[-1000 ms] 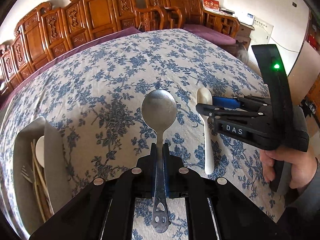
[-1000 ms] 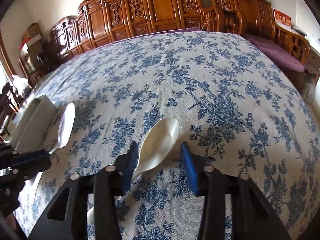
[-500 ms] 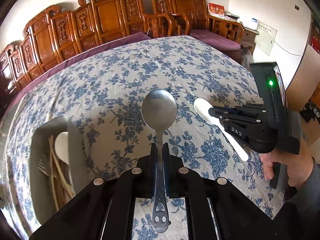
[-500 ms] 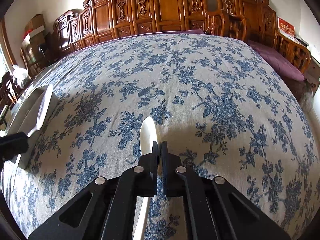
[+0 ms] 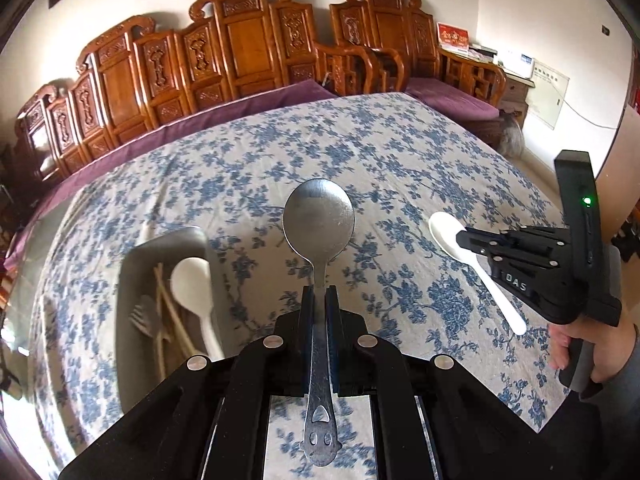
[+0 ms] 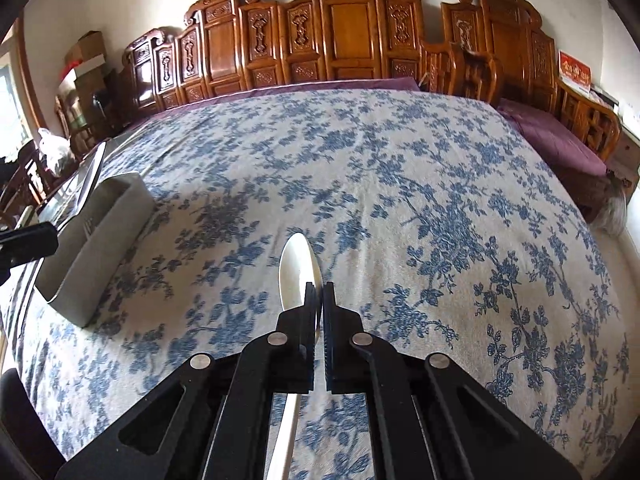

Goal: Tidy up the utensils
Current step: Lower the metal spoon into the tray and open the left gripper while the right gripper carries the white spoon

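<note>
My left gripper (image 5: 319, 294) is shut on the neck of a steel spoon (image 5: 319, 218), bowl pointing away, held above the floral tablecloth. At its left stands a grey utensil tray (image 5: 160, 240) holding a white spoon (image 5: 192, 280), chopsticks (image 5: 168, 312) and a fork (image 5: 140, 316). My right gripper (image 6: 321, 290) is shut on a white plastic spoon (image 6: 298, 272), lifted off the cloth, its handle running back under the jaws. The left wrist view shows that same white spoon (image 5: 448, 232) held in the right gripper (image 5: 464, 236) at the right. The tray (image 6: 104, 236) also appears at the left of the right wrist view.
The table is covered by a blue-flowered cloth (image 6: 400, 200). Carved wooden chairs (image 5: 240, 48) line the far side, with a purple cushioned bench (image 6: 556, 140) at the right. A person's hand (image 5: 580, 340) grips the right tool's handle. Boxes (image 6: 84, 64) stand in the far left corner.
The right gripper closed on the white spoon and lifted it off the cloth. The left gripper rose with the steel spoon, and more of the tray's inside came into its view.
</note>
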Action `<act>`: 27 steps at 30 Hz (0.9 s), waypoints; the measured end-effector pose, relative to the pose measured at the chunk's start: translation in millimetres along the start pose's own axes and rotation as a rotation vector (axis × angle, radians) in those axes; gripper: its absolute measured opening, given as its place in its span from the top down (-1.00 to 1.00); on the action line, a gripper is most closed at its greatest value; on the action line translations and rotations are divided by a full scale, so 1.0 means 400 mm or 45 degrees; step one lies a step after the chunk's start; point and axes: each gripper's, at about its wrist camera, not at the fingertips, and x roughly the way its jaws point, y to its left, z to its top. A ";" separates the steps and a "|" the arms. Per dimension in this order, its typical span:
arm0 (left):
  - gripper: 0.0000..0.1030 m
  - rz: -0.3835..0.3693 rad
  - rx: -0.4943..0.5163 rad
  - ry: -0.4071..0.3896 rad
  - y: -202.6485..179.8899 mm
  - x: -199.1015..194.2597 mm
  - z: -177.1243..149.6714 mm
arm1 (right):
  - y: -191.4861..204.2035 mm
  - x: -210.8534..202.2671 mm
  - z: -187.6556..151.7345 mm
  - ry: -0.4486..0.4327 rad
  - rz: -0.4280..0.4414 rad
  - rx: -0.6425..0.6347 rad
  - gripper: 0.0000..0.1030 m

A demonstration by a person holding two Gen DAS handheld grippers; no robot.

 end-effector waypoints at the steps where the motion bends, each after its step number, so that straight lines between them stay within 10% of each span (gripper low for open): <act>1: 0.89 0.004 -0.001 -0.002 0.006 -0.005 -0.002 | 0.010 -0.010 0.002 -0.007 0.007 -0.006 0.92; 27: 0.89 0.153 -0.154 0.083 0.261 0.041 -0.067 | 0.255 -0.076 0.054 -0.052 0.124 -0.180 0.91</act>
